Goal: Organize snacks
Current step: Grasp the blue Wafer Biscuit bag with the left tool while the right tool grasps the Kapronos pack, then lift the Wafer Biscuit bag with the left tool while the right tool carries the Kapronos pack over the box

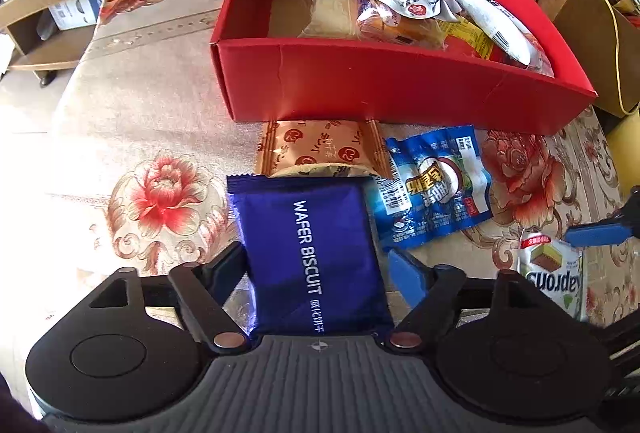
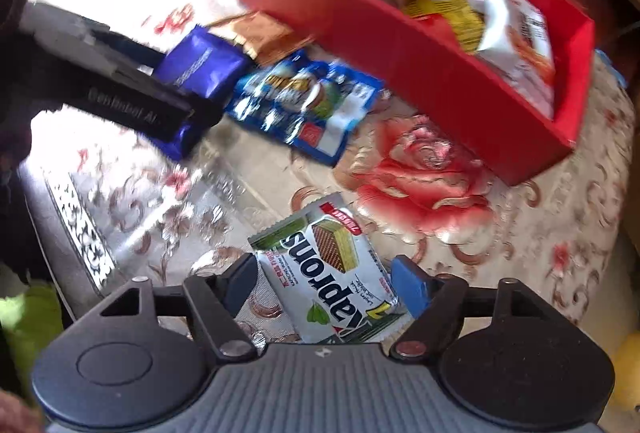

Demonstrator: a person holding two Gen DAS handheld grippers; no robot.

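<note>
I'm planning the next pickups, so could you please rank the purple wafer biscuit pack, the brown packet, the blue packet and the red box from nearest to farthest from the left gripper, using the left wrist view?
1. Purple wafer biscuit pack, between the left gripper's open jaws.
2. Brown packet straight ahead and blue packet ahead to the right: too close to call.
3. Red box, farthest, behind both.

Both wrist cameras look steeply down, close over the worktop (image 1: pixel 152 105); both views share the red box (image 1: pixel 380 85) and the blue packet (image 2: pixel 200 69).

Harsh blown-out glare at left, strong fisheye bending, motion blur across right-wrist view.
</note>
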